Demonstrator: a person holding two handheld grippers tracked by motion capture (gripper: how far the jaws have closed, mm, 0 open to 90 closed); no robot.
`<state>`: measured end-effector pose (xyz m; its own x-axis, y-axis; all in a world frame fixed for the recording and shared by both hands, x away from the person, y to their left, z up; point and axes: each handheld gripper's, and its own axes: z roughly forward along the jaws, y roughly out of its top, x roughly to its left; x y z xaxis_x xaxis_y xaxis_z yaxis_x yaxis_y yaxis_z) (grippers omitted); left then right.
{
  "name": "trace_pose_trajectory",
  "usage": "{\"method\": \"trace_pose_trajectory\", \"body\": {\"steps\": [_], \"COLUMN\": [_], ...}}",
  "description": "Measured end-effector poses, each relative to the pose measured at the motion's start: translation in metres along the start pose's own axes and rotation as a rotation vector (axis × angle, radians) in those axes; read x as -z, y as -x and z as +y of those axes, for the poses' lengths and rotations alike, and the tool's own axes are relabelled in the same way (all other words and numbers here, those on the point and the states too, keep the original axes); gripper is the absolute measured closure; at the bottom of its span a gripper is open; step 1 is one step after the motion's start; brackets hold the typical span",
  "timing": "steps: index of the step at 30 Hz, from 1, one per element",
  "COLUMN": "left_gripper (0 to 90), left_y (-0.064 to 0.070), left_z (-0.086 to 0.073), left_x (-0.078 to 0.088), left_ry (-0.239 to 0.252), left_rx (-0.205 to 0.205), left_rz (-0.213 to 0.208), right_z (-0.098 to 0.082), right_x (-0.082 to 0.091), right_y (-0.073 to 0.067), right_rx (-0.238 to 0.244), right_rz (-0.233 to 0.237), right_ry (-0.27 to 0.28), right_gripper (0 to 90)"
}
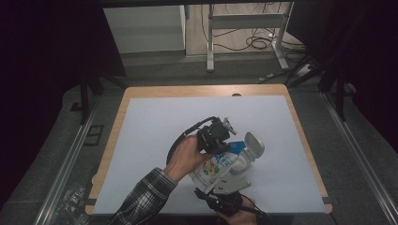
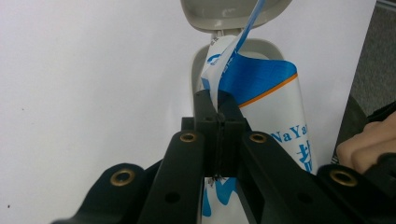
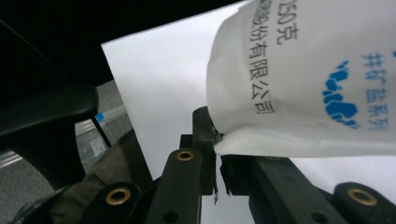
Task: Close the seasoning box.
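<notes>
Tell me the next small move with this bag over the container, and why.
Probably raise the bag's bottom end a little with the right claw. The left claw pinches the torn top, which points down into the open container, whose lid is flipped back. More tilt should let the contents run in.

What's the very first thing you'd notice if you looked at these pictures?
A white and blue bag is held tipped up over the white table, near its front edge. The left gripper pinches its top corner and the right gripper has its bottom edge between its jaws. The bag's mouth points into a small grey container with its round lid flipped open.
</notes>
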<state>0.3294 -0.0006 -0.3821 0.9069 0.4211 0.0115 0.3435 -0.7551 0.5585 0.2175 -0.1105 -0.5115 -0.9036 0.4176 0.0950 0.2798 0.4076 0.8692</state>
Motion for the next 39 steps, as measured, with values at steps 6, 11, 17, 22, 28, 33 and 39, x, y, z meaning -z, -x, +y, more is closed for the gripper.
{"method": "trace_pose_trajectory", "body": {"steps": [6, 11, 17, 22, 28, 33, 39], "left_gripper": [89.8, 89.8, 89.8, 89.8, 89.8, 89.8, 89.8], "left_y": [-0.003, -0.004, -0.007, -0.010, -0.013, -0.019, -0.021], "left_z": [-0.007, -0.011, -0.018, -0.026, -0.037, -0.049, -0.058], "left_x": [0.008, 0.011, 0.018, 0.022, 0.024, 0.026, 0.026], "left_ry": [0.051, 0.071, 0.106, 0.137, 0.161, 0.202, 0.242], "left_rx": [0.007, 0.016, 0.028, 0.046, 0.065, 0.092, 0.101], "left_rz": [0.000, 0.003, -0.003, -0.026, -0.027, -0.032, -0.043], "right_z": [-0.004, -0.006, -0.010, -0.014, -0.018, -0.018, -0.016], "right_x": [-0.003, -0.002, -0.001, 0.000, 0.010, 0.012, 0.018], "right_y": [0.008, 0.011, 0.017, 0.021, 0.030, 0.029, 0.029], "right_rx": [-0.003, -0.025, -0.037, -0.045, -0.080, -0.082, -0.092], "right_rz": [-0.035, -0.046, -0.066, -0.086, -0.117, -0.118, -0.117], "right_ry": [-0.048, -0.075, -0.095, -0.113, -0.091, -0.088, -0.071], "right_gripper": [83.1, 80.7, 79.0, 77.4, 75.4, 74.0, 73.9]}}
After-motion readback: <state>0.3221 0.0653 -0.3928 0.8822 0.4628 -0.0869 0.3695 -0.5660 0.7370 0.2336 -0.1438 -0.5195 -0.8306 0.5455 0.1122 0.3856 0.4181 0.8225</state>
